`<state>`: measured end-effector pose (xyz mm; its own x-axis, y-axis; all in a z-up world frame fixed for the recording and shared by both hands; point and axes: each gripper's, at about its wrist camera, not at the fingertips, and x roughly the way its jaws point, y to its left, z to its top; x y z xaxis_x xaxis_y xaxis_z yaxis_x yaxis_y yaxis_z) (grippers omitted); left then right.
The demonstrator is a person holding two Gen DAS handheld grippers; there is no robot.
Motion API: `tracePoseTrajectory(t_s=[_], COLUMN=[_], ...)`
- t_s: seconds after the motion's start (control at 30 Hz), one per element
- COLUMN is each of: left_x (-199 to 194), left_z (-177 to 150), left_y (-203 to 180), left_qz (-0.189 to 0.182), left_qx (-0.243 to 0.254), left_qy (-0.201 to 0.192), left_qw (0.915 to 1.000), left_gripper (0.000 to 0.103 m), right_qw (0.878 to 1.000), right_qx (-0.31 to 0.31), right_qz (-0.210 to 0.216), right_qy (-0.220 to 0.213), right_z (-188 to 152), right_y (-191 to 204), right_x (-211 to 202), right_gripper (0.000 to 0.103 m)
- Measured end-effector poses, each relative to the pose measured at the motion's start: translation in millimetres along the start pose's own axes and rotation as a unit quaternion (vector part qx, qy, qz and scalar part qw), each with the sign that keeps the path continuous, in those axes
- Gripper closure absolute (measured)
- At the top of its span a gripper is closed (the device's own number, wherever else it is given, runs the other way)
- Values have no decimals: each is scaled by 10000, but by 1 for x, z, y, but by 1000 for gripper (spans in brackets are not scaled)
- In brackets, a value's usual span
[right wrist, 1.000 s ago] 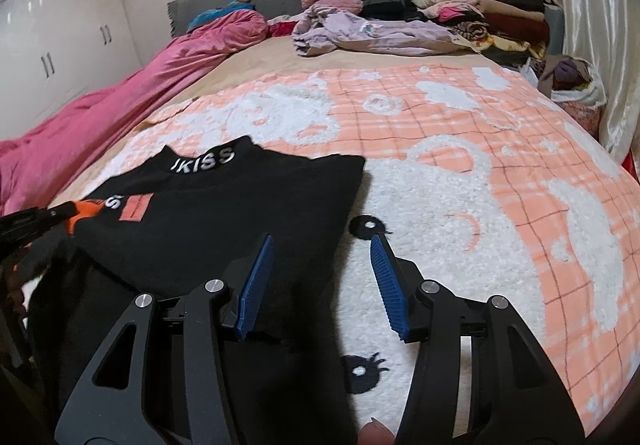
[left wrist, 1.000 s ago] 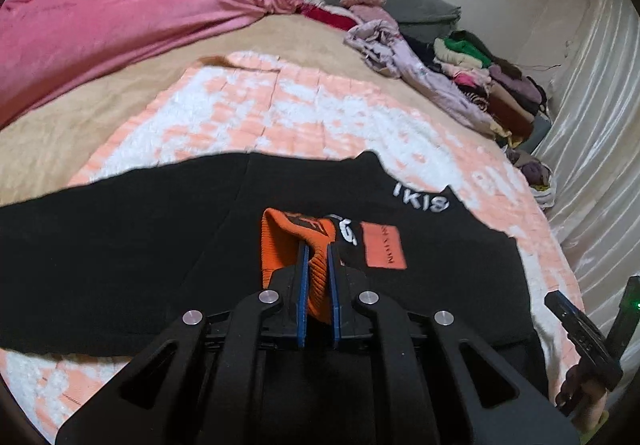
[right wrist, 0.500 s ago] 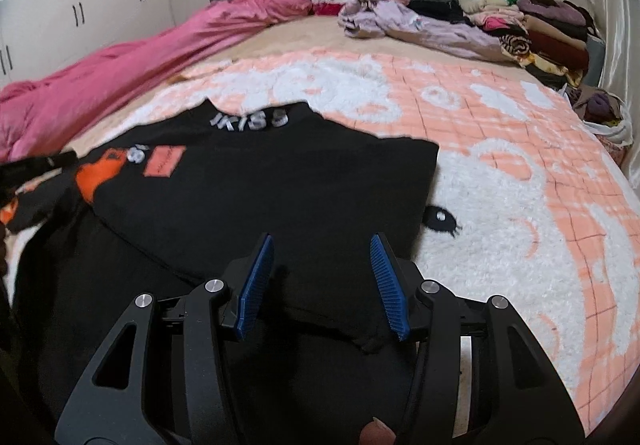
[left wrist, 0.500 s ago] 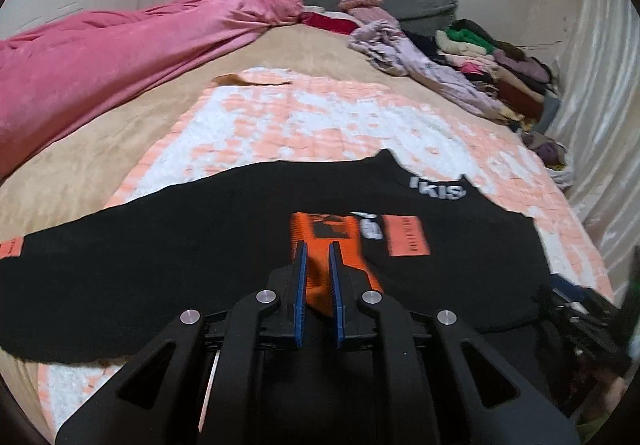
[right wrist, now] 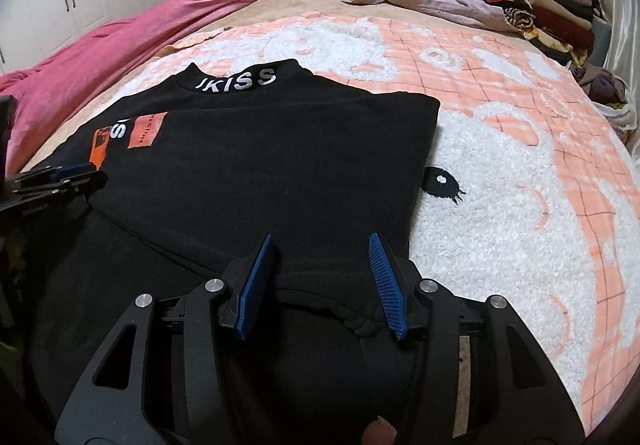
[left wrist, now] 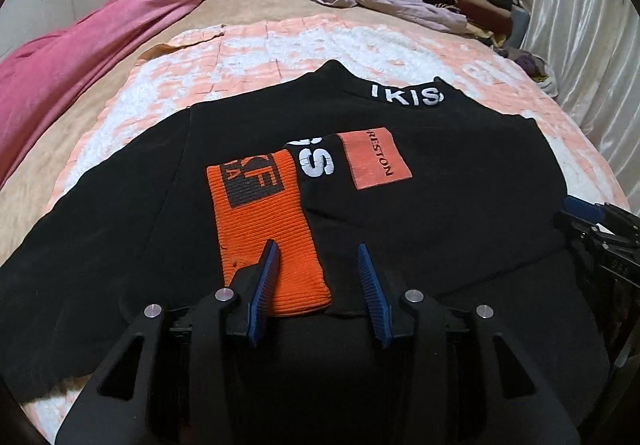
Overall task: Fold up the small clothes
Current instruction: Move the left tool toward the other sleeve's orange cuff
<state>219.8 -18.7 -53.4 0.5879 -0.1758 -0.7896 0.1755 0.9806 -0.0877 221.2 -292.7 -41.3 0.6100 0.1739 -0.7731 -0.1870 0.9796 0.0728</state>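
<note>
Both tools gape over the black sweatshirt [left wrist: 460, 197].
Left tool [left wrist: 318, 285] straddles the orange cuff [left wrist: 268, 241]; only right tool's [right wrist: 324, 277] view shows the bear-eye blanket [right wrist: 500, 237].

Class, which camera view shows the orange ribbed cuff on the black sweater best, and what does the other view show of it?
The left wrist view: the orange ribbed cuff lies large just ahead of the open left gripper, its ribbing and black logo clear. The right wrist view shows only a small orange sliver at the black sweater's far-left edge.
</note>
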Motion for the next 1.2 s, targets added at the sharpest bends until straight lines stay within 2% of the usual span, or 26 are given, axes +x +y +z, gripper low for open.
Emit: tracePoseTrajectory(t_s=[0.33, 0.43, 0.53, 0.63, 0.73, 0.97, 1.07, 1.2], left_x=[-12, -19, -39, -45, -39, -15, 2, 7], left_z=[-2, 1, 8, 13, 17, 22, 18, 16], left_y=[20, 27, 25, 17, 8, -8, -8, -6], left_qz=[-517, -560, -536, -606, -635, -528, -269, -222], left_qx=[-366, -482, -362, -223, -86, 172, 176, 189], left_qy=[-124, -153, -484, -600, -528, -310, -41, -23], left_qw=[9979, 9971, 9967, 9961, 9965, 9980, 9995, 9996], left_gripper=[62, 63, 61, 55, 55, 55, 46, 45], right_qw=[10000, 9995, 9974, 9974, 9978, 9993, 9996, 9991], right_qx=[-24, 117, 318, 203, 26, -76, -170, 86], right_qz=[-12, 213, 428, 280, 65, -15, -97, -354], right_qy=[-43, -214, -486, -635, -660, -372, -219, 227], right_z=[0, 2, 9, 21, 35, 61, 68, 63], right_y=[0, -3, -4, 1, 6, 10, 14, 0], right_x=[-2, -12, -24, -30, -30, 0, 19, 47], right_gripper=[59, 53, 53, 51, 48, 48, 48, 48])
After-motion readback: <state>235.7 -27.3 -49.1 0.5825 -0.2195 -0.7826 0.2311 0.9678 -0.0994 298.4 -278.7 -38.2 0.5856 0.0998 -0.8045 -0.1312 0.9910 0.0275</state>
